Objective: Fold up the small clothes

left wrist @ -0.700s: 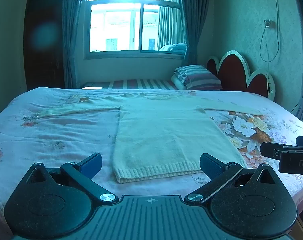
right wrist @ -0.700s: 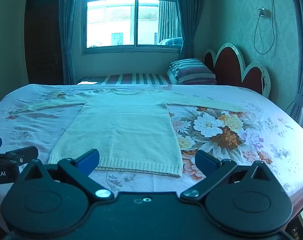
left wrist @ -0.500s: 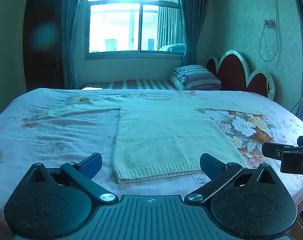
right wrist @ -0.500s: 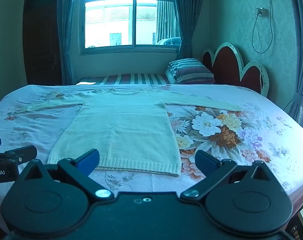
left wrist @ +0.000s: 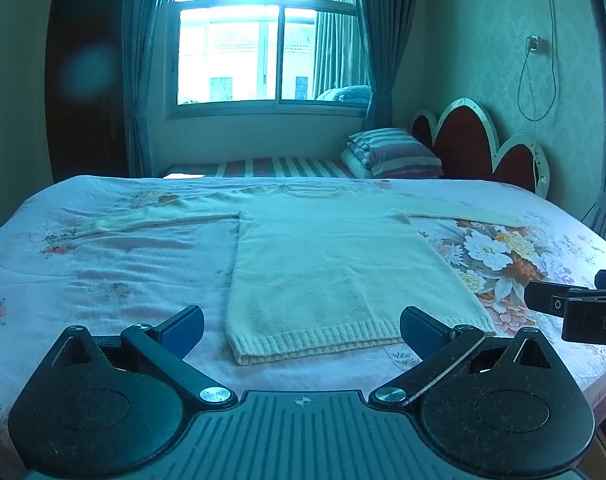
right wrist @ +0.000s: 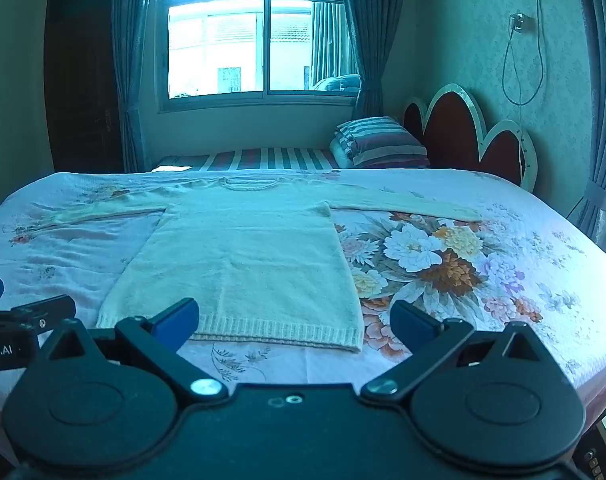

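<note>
A wide bed fills most of both views, covered by a pale pink sheet printed with a big cluster of flowers toward its right side. Behind it stands a scalloped red headboard against the right wall, and beyond the far edge of the bed a window hangs between dark curtains above a second, striped mattress. A stack of striped pillows sits at the end of that mattress, next to the headboard. The cream knitted sweater lies flat on the bed, spread out fully: its neckline is at the far side, its ribbed hem near the close edge, and both sleeves stretch straight out to left and right. The left hand-held gripper hovers just short of the hem with its blue-padded fingers spread wide and nothing between them. The right hand-held gripper hangs beside it, toward the sweater's right hem corner, also spread wide and empty, not touching the fabric. Each one shows at the edge of the other's view.
</note>
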The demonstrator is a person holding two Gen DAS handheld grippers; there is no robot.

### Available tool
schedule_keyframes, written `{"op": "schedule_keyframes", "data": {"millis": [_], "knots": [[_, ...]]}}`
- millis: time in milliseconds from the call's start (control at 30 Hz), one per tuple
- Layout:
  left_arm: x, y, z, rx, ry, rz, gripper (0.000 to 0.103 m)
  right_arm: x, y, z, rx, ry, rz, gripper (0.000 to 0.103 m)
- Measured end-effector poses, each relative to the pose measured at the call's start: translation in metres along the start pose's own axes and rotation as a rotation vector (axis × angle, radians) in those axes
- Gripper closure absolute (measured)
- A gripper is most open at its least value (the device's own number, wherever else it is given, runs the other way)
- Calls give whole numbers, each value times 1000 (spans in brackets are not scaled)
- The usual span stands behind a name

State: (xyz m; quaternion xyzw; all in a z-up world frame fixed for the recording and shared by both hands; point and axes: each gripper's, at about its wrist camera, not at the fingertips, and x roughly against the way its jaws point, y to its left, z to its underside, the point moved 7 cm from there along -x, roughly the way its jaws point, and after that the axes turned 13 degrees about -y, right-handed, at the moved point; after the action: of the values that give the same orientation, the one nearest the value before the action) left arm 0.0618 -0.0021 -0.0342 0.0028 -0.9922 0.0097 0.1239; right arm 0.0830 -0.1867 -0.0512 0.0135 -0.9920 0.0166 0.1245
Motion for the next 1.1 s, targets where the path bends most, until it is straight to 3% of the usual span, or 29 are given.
{"op": "schedule_keyframes", "data": {"millis": [1100], "knots": [[1,3,-2,0,-5,2,0,1,9,-5,10,-5,-11,1]]}}
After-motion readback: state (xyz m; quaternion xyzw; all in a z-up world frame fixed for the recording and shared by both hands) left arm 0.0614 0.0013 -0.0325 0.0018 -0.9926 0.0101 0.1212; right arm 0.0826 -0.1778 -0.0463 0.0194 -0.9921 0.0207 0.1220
